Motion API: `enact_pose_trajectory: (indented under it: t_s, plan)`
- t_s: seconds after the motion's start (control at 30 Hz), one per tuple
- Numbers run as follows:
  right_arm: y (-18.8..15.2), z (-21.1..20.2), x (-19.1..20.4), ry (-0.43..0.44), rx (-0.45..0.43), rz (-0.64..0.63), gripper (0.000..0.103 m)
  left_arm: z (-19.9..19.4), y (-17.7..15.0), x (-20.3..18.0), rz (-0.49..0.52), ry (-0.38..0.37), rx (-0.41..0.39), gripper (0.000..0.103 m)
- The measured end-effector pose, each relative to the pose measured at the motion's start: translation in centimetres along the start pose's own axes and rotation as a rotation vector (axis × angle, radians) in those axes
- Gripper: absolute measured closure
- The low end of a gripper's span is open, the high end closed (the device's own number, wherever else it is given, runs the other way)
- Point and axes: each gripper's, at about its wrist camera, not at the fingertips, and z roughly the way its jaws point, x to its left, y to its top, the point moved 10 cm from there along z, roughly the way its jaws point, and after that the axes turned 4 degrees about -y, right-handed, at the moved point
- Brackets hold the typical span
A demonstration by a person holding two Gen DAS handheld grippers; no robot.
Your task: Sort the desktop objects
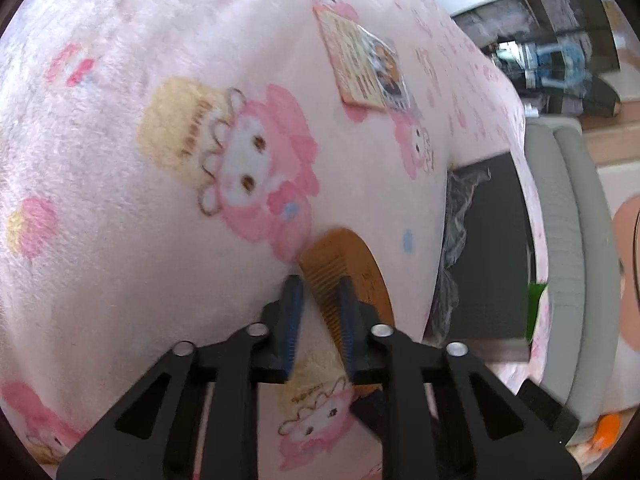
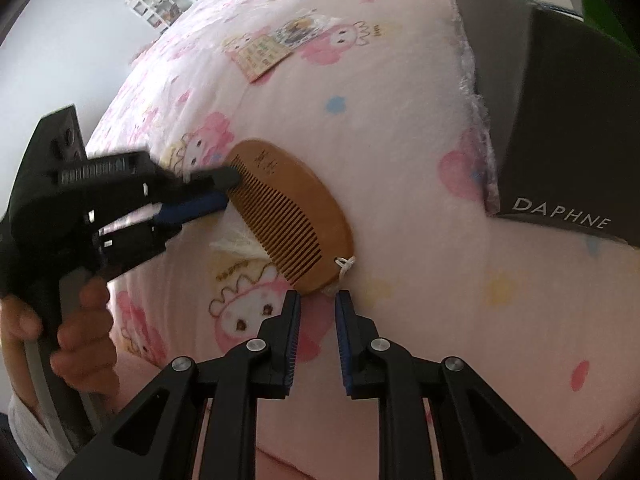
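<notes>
Here, the left gripper [image 2: 224, 190] is closing its fingers around one end of a wooden comb [image 2: 290, 216] lying on a pink cartoon-print blanket [image 2: 400, 160], while the right gripper [image 2: 318, 300] is hovering empty, jaws parted, just beside the comb's other end, near a dark box [image 2: 560, 140].

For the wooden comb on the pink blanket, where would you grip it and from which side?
Grip the wooden comb across its solid curved spine, near one end, coming in low from the side. It lies flat on the soft blanket, and the teeth are thin. The left tongs already straddle its far end; the right tongs hover open by the corded end.
</notes>
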Motion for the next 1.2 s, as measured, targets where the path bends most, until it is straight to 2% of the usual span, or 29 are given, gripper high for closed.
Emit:
enact_pose_trajectory:
  t_s: [0.13, 0.23, 0.3, 0.37, 0.43, 0.6, 0.67, 0.77, 0.93, 1.0, 1.1, 1.2]
  plan:
    - [1.3, -1.3, -1.8, -0.07, -0.067, 0.036, 0.088, 0.1, -2.0, -1.4, 0.087, 0.011, 0.061, 0.09]
    - [2.3, -2.4, -3.2, -0.127, -0.12, 0.062, 0.088, -0.8, -2.1, -1.9, 0.094, -0.012, 0.045, 0.09]
    - [2.4, -2.8, -3.7, -0.116, -0.124, 0.083, 0.088, -1.7, -1.3, -1.5, 0.074, -0.013, 0.001, 0.085]
    - [2.4, -3.0, -4.0, -0.094, -0.119, 0.106, 0.085, -2.4, 0.0, -0.5, 0.026, -0.019, -0.045, 0.075]
    - [2.3, -2.5, -3.7, -0.069, -0.103, 0.115, 0.082, -2.4, 0.9, 0.3, -0.004, -0.016, -0.061, 0.075]
    - [2.2, -1.4, -3.2, -0.022, -0.07, 0.117, 0.081, -0.3, 2.2, 0.5, -0.007, 0.002, -0.045, 0.075]
    - [2.6, -1.0, -3.1, -0.012, -0.069, 0.119, 0.08, 0.3, 1.9, -0.1, 0.024, 0.011, -0.028, 0.075]
    - [3.0, -1.1, -3.3, -0.005, -0.073, 0.134, 0.08, 0.6, 0.5, -1.4, 0.097, 0.033, 0.008, 0.076]
    - [3.3, -3.5, -4.2, -0.051, -0.128, 0.143, 0.078, 0.7, -2.6, -2.8, 0.111, -0.019, 0.088, 0.075]
    - [3.2, -4.2, -4.7, -0.046, -0.135, 0.152, 0.078, 0.7, -2.5, -3.0, 0.094, -0.033, 0.084, 0.075]
    - [2.7, -3.4, -5.8, -0.077, -0.109, 0.159, 0.078, 1.0, -2.3, -2.9, 0.1, -0.016, 0.079, 0.075]
    - [2.3, -2.3, -5.9, -0.059, -0.079, 0.18, 0.076, 1.4, -2.1, -2.8, 0.106, 0.0, 0.074, 0.075]
